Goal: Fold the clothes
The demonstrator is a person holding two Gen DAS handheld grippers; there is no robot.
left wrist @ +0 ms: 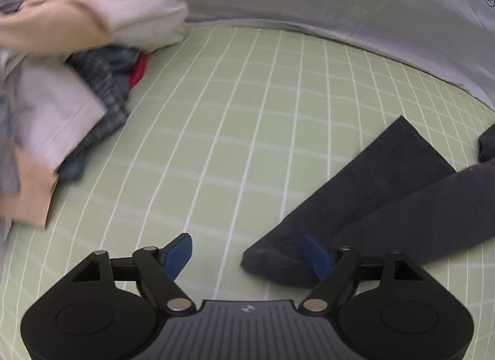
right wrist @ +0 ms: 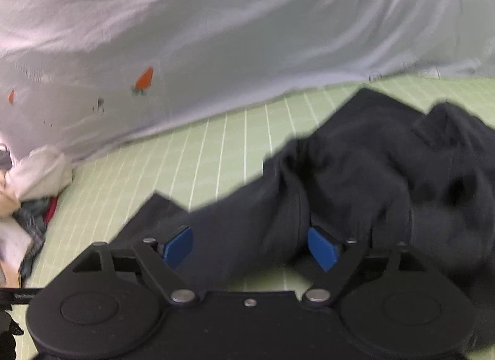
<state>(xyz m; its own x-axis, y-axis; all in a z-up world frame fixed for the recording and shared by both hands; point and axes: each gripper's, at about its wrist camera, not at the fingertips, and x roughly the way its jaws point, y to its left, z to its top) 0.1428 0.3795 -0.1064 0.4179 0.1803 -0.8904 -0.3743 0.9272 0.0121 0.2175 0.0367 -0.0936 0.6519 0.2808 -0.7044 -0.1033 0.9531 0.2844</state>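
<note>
A dark grey garment (left wrist: pixel 386 193) lies on the green checked bed sheet (left wrist: pixel 235 131), with two long legs or sleeves running to the right. My left gripper (left wrist: pixel 247 256) is open, low over the sheet; its right blue pad (left wrist: pixel 315 256) sits at the garment's near end. In the right wrist view the same garment (right wrist: pixel 371 174) lies bunched and rumpled. My right gripper (right wrist: pixel 250 247) is open just above it, with fabric between and under the blue pads (right wrist: pixel 178 247).
A pile of clothes (left wrist: pixel 62 87) in beige, white, plaid and red lies at the left; it also shows in the right wrist view (right wrist: pixel 31 193). A pale quilt (left wrist: pixel 340 4) with carrot prints runs along the back. Green sheet (right wrist: pixel 191 158) lies between.
</note>
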